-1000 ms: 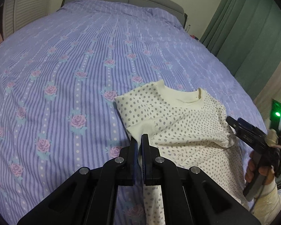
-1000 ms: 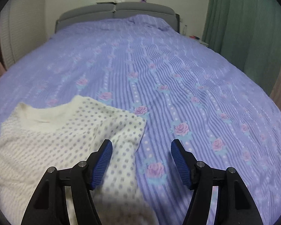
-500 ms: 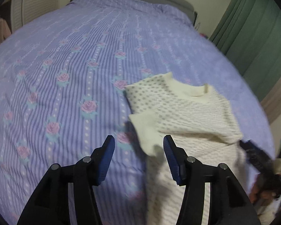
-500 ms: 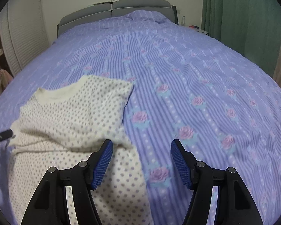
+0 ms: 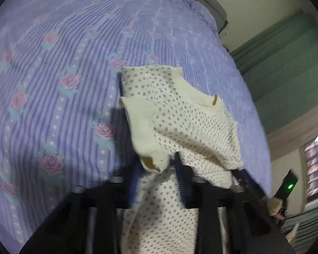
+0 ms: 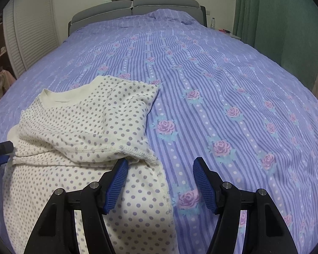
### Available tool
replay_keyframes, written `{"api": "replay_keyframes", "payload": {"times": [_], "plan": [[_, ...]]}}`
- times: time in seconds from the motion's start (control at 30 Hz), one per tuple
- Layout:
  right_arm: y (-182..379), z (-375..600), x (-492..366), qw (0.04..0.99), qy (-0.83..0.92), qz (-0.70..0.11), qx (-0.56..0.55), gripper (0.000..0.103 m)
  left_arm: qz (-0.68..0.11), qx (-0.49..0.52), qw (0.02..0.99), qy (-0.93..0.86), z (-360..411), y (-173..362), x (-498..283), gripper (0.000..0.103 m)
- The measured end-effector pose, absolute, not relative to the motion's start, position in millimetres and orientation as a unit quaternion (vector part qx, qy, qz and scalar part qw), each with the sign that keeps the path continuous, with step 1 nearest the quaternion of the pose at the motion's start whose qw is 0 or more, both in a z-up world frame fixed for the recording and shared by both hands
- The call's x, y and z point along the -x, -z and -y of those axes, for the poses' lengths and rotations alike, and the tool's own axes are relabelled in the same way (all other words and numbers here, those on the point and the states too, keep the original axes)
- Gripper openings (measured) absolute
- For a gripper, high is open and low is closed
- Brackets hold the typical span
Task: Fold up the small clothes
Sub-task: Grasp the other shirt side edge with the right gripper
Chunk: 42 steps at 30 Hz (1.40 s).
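Note:
A small cream top with grey dots [image 6: 89,122] lies on the purple flowered bedspread [image 6: 222,84], collar toward the headboard, both sleeves folded in over the body. In the left wrist view the top [image 5: 180,118] fills the middle, and my left gripper [image 5: 159,169] has its jaws apart around a bunched cuff and cloth at the top's left side. My right gripper [image 6: 160,182] is open and empty over the top's right edge, its left finger [image 6: 116,182] above the cloth. The left gripper's tip shows at the left edge of the right wrist view [image 6: 0,150].
The bedspread stretches far to the grey headboard [image 6: 135,6]. Green curtains [image 6: 275,21] hang on the right, a white louvred door [image 6: 31,33] on the left. The right gripper and hand show at the lower right of the left wrist view [image 5: 282,194].
My left gripper let go of the left sleeve and opened, then moved in low over the top's left side. My right gripper pulled back slightly and stayed open.

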State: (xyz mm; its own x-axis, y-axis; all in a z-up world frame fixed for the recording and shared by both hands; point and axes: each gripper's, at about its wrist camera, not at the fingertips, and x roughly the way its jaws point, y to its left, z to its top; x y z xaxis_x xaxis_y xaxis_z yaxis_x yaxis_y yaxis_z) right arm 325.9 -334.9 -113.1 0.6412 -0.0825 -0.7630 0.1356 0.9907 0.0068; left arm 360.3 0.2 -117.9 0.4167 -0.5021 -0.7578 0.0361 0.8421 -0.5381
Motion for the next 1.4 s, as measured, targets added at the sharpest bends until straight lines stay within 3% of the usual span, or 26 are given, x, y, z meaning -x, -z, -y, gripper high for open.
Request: {"api": "replay_keyframes", "payload": {"times": [0.13,0.17,0.43,0.5,0.57,0.7,0.8,1.13,1.4], "plan": [[113.5,336.1,-324.0,0.905,0.061,-0.42,-0.037,0.065,-0.507,0.197,0.82,0.178,-8.4,96.8,-356.5,0.017],[112.8,335.4,-323.8,0.905,0.061,-0.419,-0.036,0.065,-0.503,0.19,0.824,0.177,-11.8,92.2,-358.3,0.011],[112.2,323.4,-321.6,0.906,0.077,-0.417,0.003,0.065,-0.529,0.146,0.821,0.154,-12.6,98.0,-360.2,0.011],[112.0,323.2,-319.4,0.905,0.08,-0.418,0.007,0.065,-0.54,0.149,0.817,0.135,-12.5,101.2,-364.2,0.015],[111.3,325.5,-317.1,0.904,0.087,-0.419,0.004,0.065,-0.57,0.116,0.808,0.093,-12.3,108.1,-363.3,0.038],[106.1,328.6,-306.3,0.898,0.114,-0.424,0.018,0.065,-0.539,0.083,0.835,0.071,-11.8,94.2,-332.0,0.041],[86.2,327.9,-277.9,0.904,0.141,-0.402,0.028,0.065,-0.489,0.078,0.863,0.105,-2.7,72.0,-295.4,0.059],[20.4,336.8,-174.3,0.925,0.11,-0.363,0.0,0.065,-0.43,0.078,0.888,0.141,-1.1,53.9,-188.8,0.06],[50.7,342.3,-118.3,0.912,0.082,-0.402,-0.028,0.065,-0.441,0.059,0.884,0.14,1.8,87.9,-136.8,0.06]]}}
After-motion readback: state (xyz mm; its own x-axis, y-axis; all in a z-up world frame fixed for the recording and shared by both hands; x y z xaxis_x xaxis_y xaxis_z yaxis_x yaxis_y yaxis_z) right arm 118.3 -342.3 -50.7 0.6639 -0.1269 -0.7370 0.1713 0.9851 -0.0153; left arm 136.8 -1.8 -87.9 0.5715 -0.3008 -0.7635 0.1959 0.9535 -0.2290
